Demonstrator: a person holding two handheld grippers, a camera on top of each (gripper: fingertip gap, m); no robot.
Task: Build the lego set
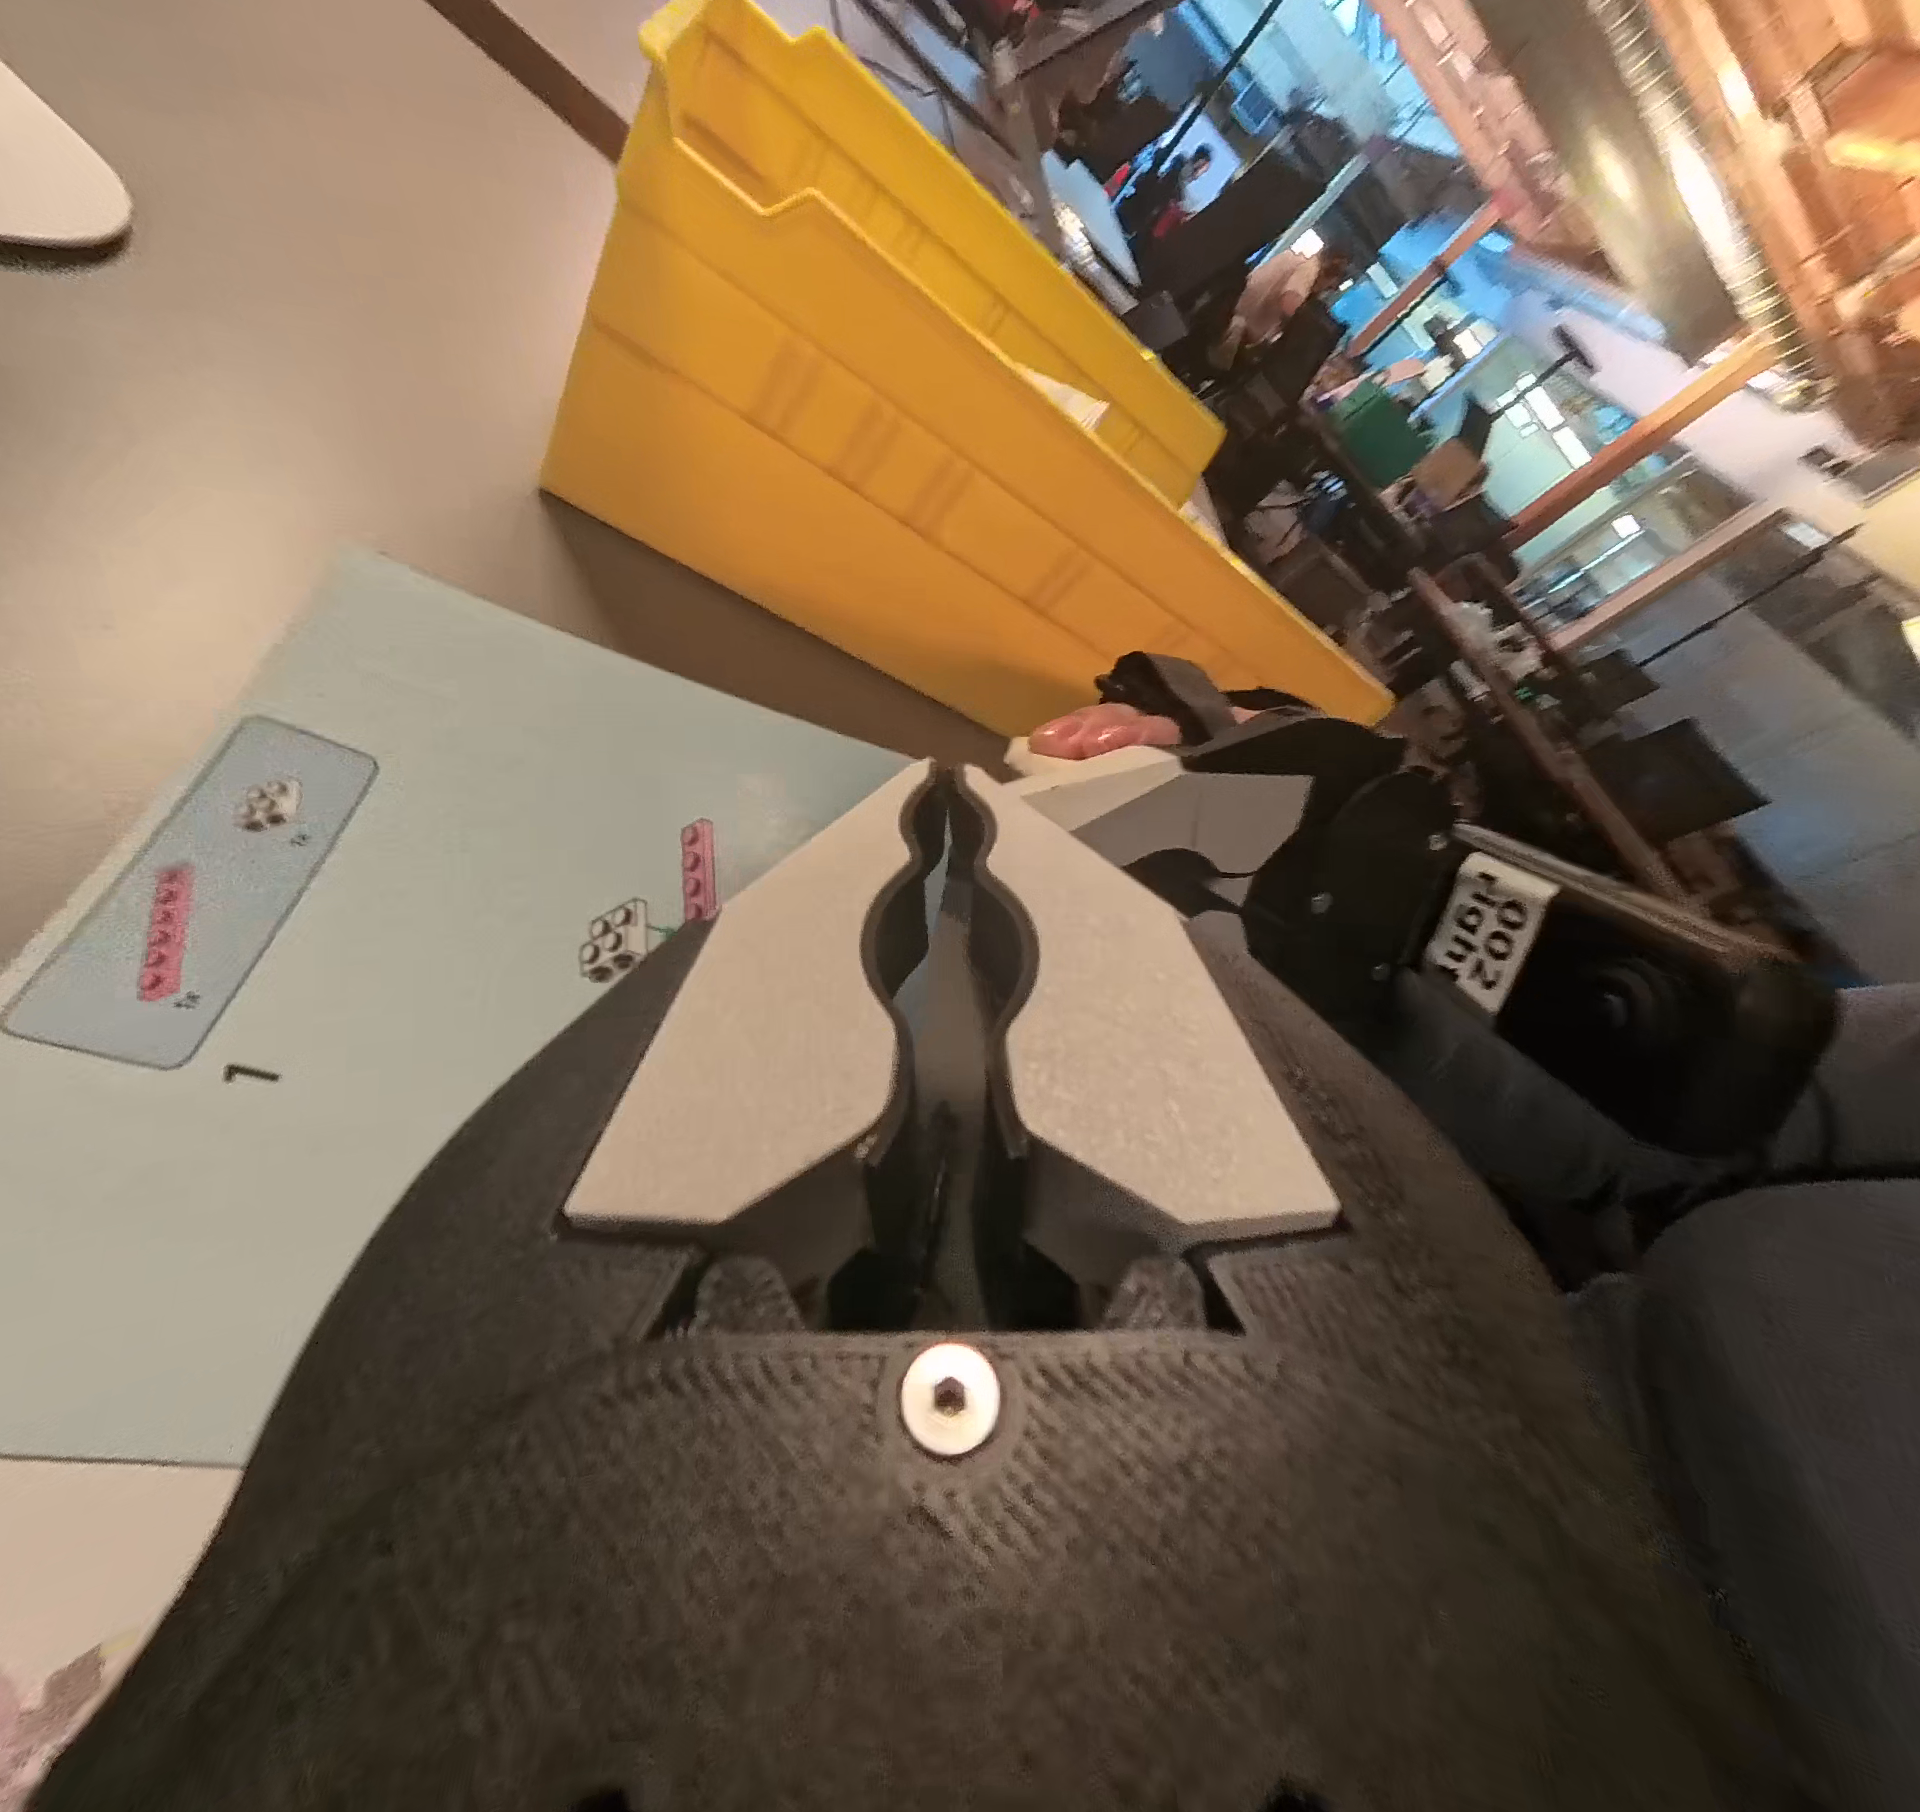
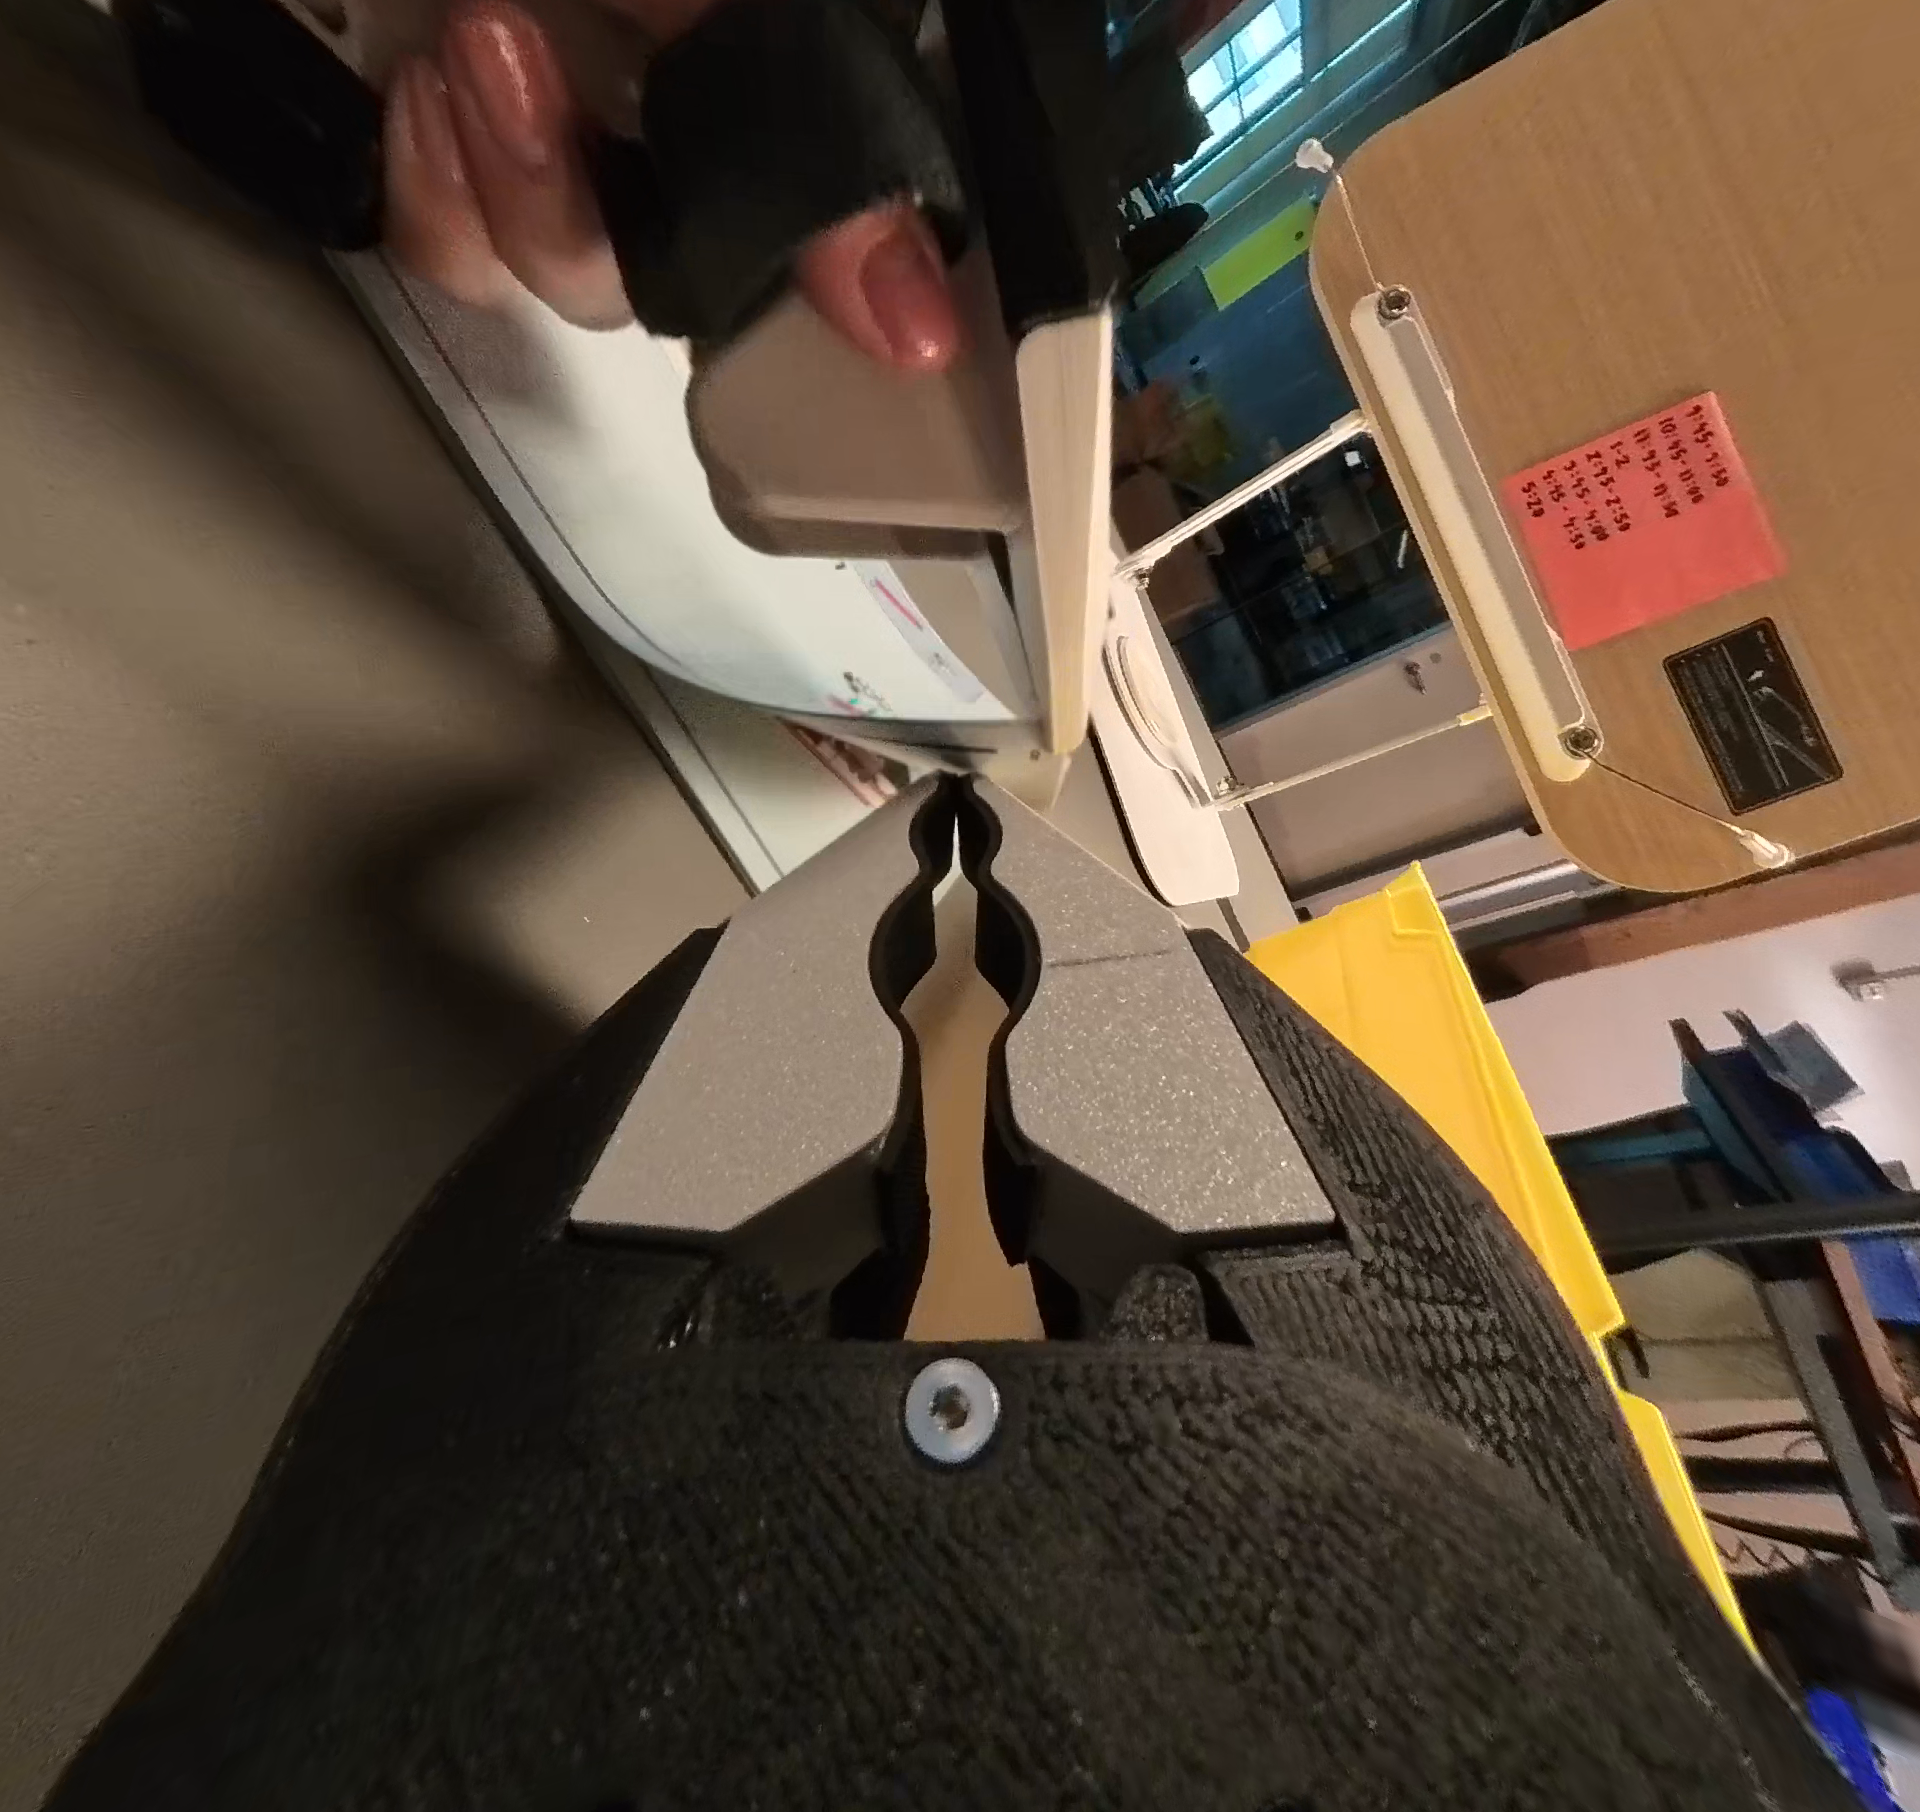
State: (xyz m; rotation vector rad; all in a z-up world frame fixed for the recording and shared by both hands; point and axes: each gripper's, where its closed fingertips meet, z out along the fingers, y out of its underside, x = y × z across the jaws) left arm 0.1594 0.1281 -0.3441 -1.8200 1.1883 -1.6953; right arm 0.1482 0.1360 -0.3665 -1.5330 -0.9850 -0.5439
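Note:
My left gripper (image 1: 948,775) is shut, its pads pinching the edge of a light blue page (image 1: 468,723) of a building-instruction booklet. In the right wrist view the left gripper (image 2: 1044,739) comes down from above in a person's hand (image 2: 499,100), and the page (image 2: 727,557) curls up from the booklet (image 2: 748,775) to its fingertips. My right gripper (image 2: 958,788) is shut, its tips right at the booklet's edge, just under the left gripper's tips. It also shows in the left wrist view (image 1: 1039,775). I cannot tell whether it grips anything.
A yellow plastic bin (image 1: 883,391) stands on the brown table (image 1: 260,308) beyond the booklet; it also shows in the right wrist view (image 2: 1434,1035). A white rounded base (image 1: 42,183) sits far left. A wooden board with a red note (image 2: 1558,412) stands behind. The grippers are tip to tip, or close to it.

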